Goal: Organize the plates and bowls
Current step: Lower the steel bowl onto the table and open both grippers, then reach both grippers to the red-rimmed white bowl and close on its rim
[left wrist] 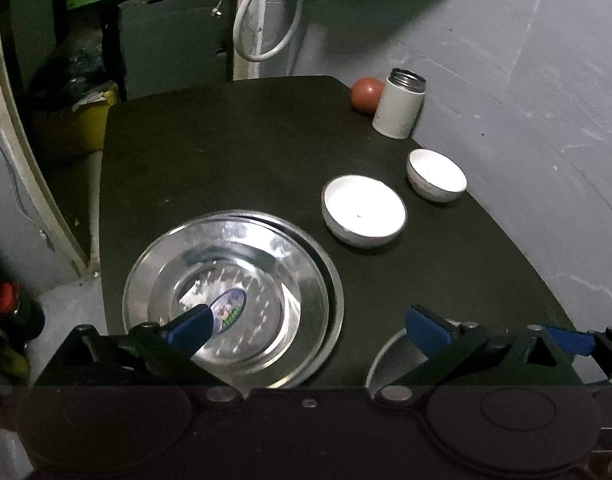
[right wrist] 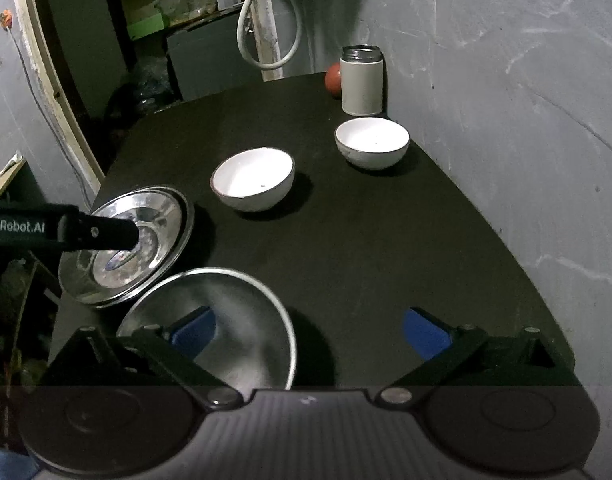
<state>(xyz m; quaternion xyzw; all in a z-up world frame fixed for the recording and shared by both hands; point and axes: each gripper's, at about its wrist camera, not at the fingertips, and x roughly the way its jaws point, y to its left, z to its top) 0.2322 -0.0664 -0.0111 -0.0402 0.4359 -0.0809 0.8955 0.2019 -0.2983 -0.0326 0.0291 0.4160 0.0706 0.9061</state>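
my left gripper [left wrist: 310, 324] has its jaws spread wide, one finger over the steel plates [left wrist: 234, 296], gripping nothing. right gripper [right wrist: 310, 328] jaws wide too, one finger over the steel bowl [right wrist: 226, 320]. two white bowls [right wrist: 253, 179] [right wrist: 372, 142] sit empty on the counter [right wrist: 366, 248], apart.

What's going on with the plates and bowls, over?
Both grippers open: left gripper over the steel plates, right gripper straddling the steel bowl's rim. Two white bowls untouched. Nothing in the way.
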